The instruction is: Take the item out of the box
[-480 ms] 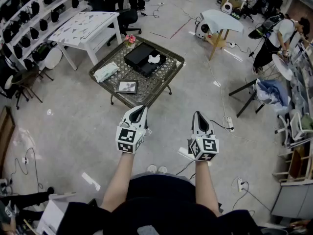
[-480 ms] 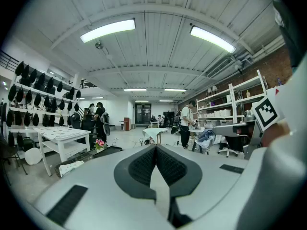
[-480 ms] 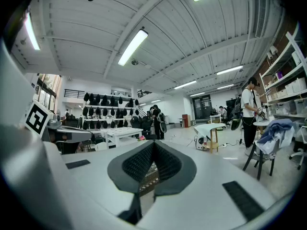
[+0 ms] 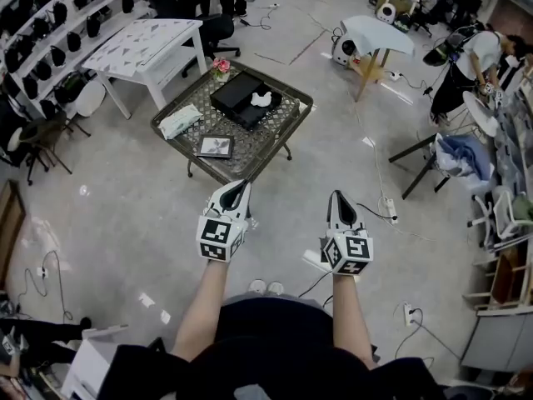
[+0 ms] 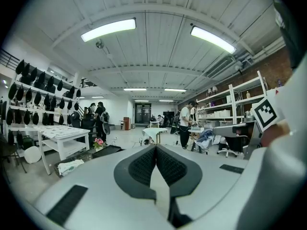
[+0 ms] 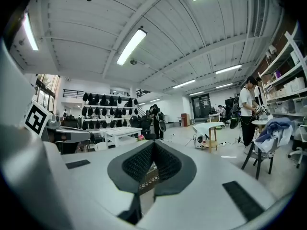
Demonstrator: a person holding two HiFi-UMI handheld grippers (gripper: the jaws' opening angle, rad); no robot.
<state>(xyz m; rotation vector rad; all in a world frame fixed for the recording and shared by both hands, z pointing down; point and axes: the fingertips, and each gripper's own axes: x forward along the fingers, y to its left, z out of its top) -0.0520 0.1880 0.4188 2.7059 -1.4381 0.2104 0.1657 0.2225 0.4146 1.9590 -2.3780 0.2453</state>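
Note:
A black open box lies on a low metal mesh table, with a small white item in it. My left gripper is held over the floor short of the table, its jaws shut with nothing between them. My right gripper hovers to the right, level with the left, also shut and empty. In the left gripper view the left gripper points level across the room, the table's edge low at left. The right gripper shows its tips touching in the right gripper view.
On the table lie a folded cloth, a framed picture and a small pink flower pot. A white table stands behind left, a white-topped stand behind right. Cables and a power strip lie on the floor. People work at the right.
The view has shifted slightly, so the table sits a little higher in the head view. Both grippers stay where they were, shut.

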